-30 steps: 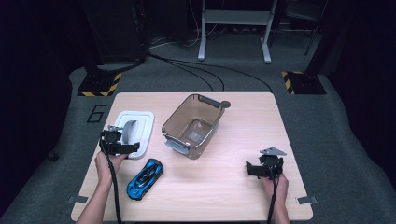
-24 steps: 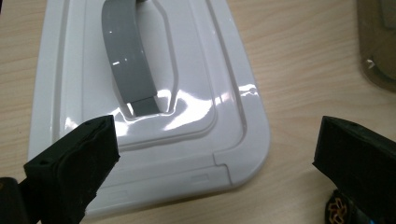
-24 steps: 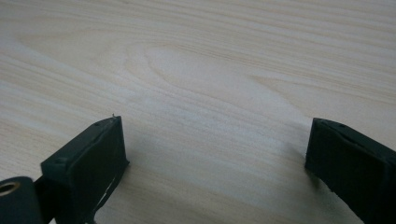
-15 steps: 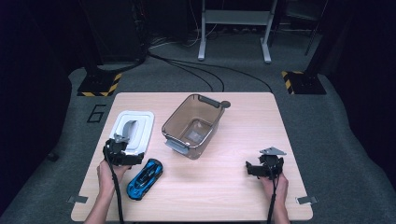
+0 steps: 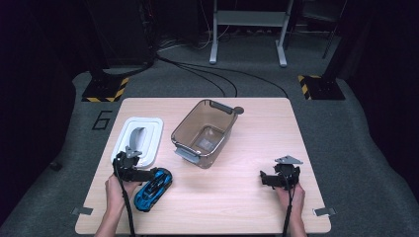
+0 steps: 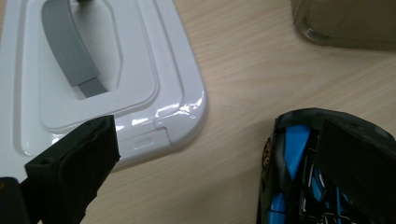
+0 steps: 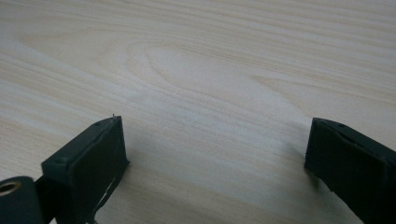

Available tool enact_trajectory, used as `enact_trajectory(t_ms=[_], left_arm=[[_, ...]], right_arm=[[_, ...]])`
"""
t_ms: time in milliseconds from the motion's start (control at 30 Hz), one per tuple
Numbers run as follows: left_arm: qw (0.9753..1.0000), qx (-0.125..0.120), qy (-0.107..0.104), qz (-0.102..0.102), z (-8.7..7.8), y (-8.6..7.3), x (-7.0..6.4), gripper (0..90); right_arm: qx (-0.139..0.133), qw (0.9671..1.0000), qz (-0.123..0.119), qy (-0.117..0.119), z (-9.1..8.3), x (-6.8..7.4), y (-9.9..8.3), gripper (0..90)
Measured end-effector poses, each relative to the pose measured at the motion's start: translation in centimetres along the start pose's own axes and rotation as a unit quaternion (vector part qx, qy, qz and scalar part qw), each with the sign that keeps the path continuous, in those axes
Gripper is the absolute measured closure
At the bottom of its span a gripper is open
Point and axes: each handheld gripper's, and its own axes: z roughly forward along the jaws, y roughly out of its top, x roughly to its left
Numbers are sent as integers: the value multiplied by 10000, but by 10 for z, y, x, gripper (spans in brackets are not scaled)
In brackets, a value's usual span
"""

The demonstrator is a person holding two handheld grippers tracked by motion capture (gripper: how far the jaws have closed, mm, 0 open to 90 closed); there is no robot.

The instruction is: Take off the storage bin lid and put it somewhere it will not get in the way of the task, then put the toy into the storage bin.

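Observation:
A blue and black toy car (image 5: 154,187) lies on the wooden table (image 5: 247,148) near its front left. My left gripper (image 5: 143,174) is low beside the car's far end, open. In the left gripper view the car (image 6: 289,172) lies at the right, partly behind the right jaw. The left jaw stands over the near corner of a white lid (image 6: 116,70), and bare table shows between the jaws (image 6: 219,140). My right gripper (image 5: 266,178) rests open at the front right, with only wood grain between its fingers (image 7: 215,140).
The white lid (image 5: 138,140) with a grey handle lies flat at the left. A clear brownish bin (image 5: 202,133) with grey latches stands at the table's middle, nothing inside it. The bin's corner (image 6: 345,23) is beyond the car.
My left gripper has moved off the lid's near edge towards the person and down beside the toy car. The right gripper has stayed in place.

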Motion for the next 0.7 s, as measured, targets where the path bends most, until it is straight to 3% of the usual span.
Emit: enact_trajectory(t_ms=[267,700], left_arm=[[9998,5,-205,55,3,3,-13,0],[9972,359,-581,291,19,3,-40,0]], right_arm=[[4,10000,2,16,0,0,0,43],[6,10000,7,10,0,0,0,45]])
